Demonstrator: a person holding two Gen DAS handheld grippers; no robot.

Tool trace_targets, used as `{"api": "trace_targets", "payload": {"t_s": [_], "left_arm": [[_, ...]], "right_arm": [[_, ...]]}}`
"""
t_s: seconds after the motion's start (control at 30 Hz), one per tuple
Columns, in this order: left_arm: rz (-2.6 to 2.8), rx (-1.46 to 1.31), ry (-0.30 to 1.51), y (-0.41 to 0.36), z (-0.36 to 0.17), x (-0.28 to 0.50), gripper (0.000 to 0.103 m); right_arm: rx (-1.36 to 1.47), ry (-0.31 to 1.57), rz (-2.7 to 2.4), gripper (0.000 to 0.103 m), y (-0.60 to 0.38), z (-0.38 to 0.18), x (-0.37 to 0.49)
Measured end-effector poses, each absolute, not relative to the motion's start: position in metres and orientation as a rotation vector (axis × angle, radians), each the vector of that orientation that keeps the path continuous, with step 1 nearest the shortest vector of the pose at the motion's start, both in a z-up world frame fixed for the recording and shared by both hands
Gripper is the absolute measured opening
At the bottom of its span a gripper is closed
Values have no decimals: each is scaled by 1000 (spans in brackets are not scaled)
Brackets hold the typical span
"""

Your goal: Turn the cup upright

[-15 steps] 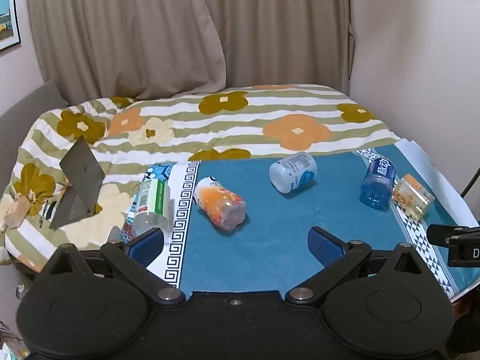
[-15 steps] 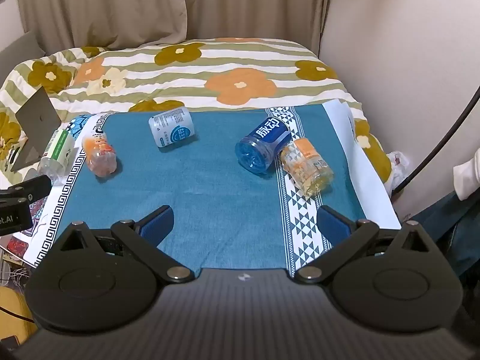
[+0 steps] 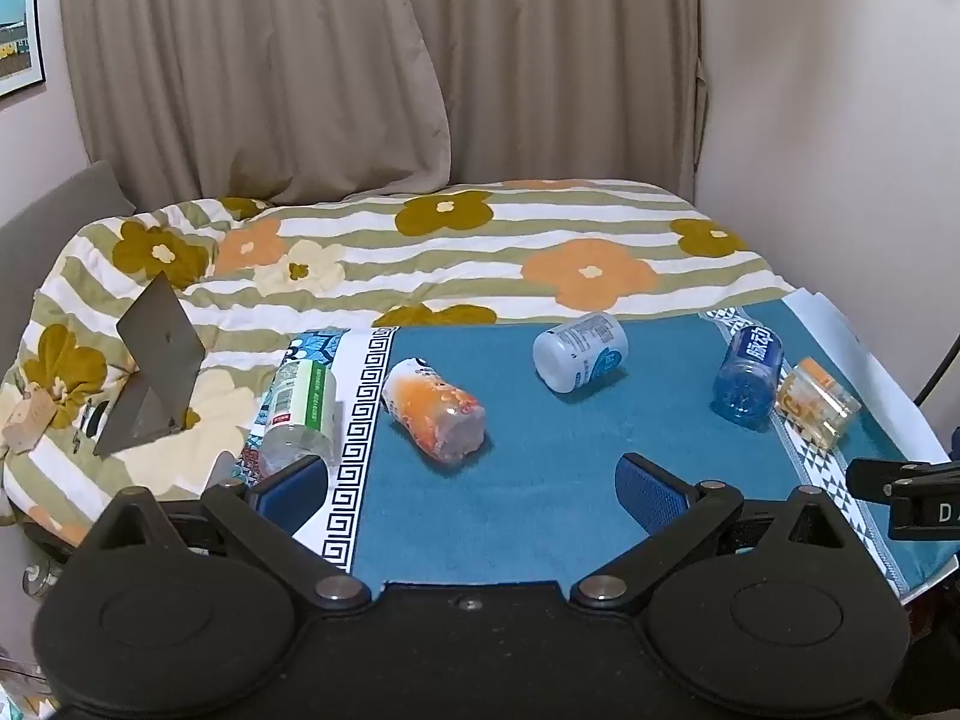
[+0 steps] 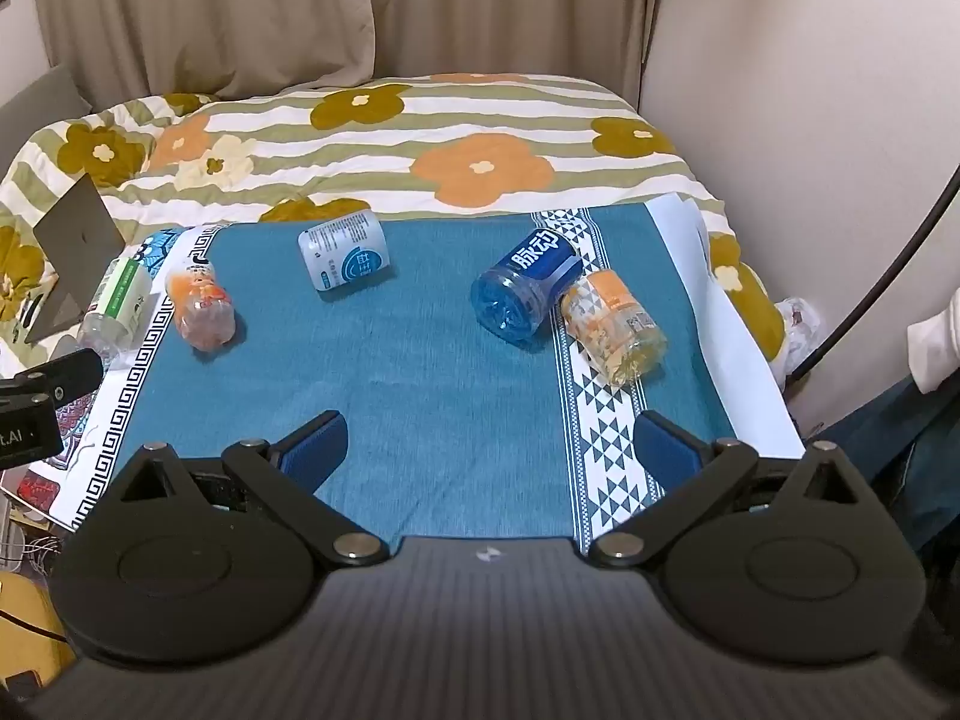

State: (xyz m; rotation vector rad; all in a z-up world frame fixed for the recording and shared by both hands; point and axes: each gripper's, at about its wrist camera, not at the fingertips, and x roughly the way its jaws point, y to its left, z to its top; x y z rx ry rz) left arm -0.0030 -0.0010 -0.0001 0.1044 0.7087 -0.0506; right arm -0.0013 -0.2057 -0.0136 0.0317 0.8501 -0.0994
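Five cut-bottle cups lie on their sides on the blue cloth: green, orange, white, blue, clear-orange.

The left gripper and right gripper are black, with blue ribbed pads, silver screws and round discs; white letters, maybe "D".

Setting: home bedroom. Bed with floral quilt, beige curtains, 1 framed picture.
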Motion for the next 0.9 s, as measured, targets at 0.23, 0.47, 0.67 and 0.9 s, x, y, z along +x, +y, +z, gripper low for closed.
{"api": "trace_targets", "payload": {"t_s": [0.23,0.47,0.67,0.9], "left_arm": [[-59,104,706,-3,1,-5,103],[-66,104,702,-3,2,-6,103],[-65,104,701,-4,2,-5,103],[-65,107,700,-4,3,-4,103]], "right_arm": [[34,851,-98,103,-207,-13,-2],[36,850,-97,103,-208,-13,-2],[36,851,-96,103,-207,-12,-2],[33,852,-96,103,-207,-14,-3]]}}
